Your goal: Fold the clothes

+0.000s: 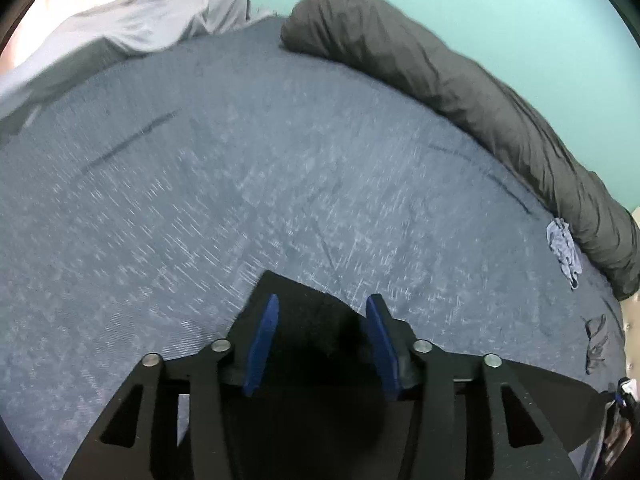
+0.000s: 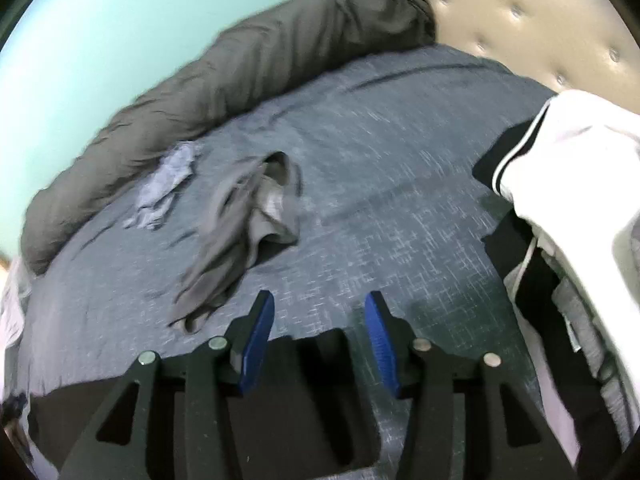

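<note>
A black garment [image 1: 316, 344] lies flat on the blue-grey bedsheet [image 1: 240, 180], one corner pointing away from me. My left gripper [image 1: 324, 300] hangs just over that corner with its blue pads [image 1: 264, 340] apart; the cloth lies beneath them and is not pinched. In the right wrist view the same black garment [image 2: 296, 360] runs under my right gripper [image 2: 319, 298], whose jaws also stand open over the garment's edge and the bedsheet [image 2: 400, 184].
A rolled dark grey duvet [image 1: 460, 72] lines the far side against a teal wall. A crumpled grey garment [image 2: 248, 224] and a small light blue cloth [image 2: 168, 188] lie ahead. A white and black clothes pile [image 2: 560, 168] sits right, below a tufted headboard [image 2: 520, 20]. Pale grey fabric [image 1: 132, 28] lies far left.
</note>
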A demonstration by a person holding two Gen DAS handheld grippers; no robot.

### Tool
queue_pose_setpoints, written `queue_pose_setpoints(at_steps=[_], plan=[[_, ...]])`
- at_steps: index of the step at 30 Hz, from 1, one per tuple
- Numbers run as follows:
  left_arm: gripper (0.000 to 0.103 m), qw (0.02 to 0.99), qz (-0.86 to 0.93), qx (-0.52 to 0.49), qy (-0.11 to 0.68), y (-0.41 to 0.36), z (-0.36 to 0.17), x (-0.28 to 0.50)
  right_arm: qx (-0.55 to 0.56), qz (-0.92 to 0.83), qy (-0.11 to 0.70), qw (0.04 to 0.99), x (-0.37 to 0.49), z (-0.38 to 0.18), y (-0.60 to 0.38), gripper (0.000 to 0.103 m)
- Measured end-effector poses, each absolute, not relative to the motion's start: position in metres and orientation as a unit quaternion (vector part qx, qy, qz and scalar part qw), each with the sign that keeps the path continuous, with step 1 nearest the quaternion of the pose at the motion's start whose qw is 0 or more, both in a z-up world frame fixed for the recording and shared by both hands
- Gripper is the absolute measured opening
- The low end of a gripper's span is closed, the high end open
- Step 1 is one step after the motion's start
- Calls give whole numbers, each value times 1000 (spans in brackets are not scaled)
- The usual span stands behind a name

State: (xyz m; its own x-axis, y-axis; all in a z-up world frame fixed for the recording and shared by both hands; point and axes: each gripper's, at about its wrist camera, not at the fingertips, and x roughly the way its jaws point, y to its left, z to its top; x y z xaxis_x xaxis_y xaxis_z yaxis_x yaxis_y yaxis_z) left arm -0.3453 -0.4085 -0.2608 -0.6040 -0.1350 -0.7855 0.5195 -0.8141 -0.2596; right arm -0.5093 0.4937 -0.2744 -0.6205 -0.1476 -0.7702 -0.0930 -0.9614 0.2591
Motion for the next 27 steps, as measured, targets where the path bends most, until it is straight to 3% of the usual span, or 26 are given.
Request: queue_pose_setpoints(at_steps=[1,7,10,15,16,17,22,27], plan=[[58,193,-866,395,236,-408,-255,-340,436,-890,-132,20,-504,-274,493,48],[63,174,-878,383,228,-387,-240,-306,451,-876,-161,53,-477,-296,496,48],[68,158,-882,383,226,-366,-245,-286,462,-868,-167,66,-468,-309,492,48],[68,136,-877,391,246,-337,-271,-265,464,-868,-156,77,-458,-318,480,48],[68,134,-878,386,251,-332,-275,-261,465,-870,-144,75,-458,-317,476,42],[68,131,-878,382,256,-328,-279,-257,467,-872,-132,70,-457,-317,474,28],[68,135,-886,356,265,-302,-287,-231,470,-876,-90,58,-454,-315,465,4],[68,128,-889,335,284,-287,-290,-208,451,-889,-67,34,-455,-299,470,3]])
